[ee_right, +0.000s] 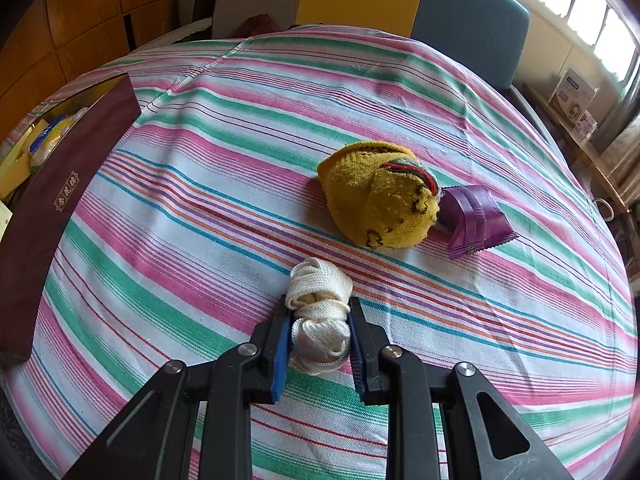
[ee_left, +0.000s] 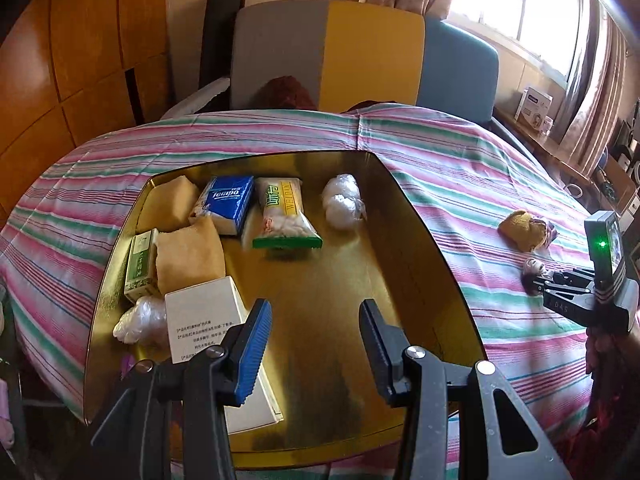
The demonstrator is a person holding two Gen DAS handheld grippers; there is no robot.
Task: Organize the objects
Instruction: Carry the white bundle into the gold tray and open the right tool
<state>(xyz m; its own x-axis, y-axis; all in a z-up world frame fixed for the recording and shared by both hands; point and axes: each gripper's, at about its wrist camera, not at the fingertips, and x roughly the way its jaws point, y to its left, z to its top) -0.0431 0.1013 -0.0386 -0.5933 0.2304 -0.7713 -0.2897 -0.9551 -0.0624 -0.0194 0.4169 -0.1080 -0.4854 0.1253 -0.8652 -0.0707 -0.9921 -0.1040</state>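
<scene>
My left gripper hangs open over the gold-lined box, with nothing between its blue pads. The box holds a Tempo tissue pack, a green-edged snack pack, clear plastic bundles, tan pouches, a green carton and a white carton. My right gripper is shut on a white rope bundle that rests on the striped cloth. Beyond it lie a yellow knitted piece and a purple packet. The box's maroon outer wall stands at the left in the right wrist view.
A striped cloth covers the round table. Grey, yellow and blue chair backs stand behind it. A wooden cabinet is at the left, and a window ledge with small boxes at the right.
</scene>
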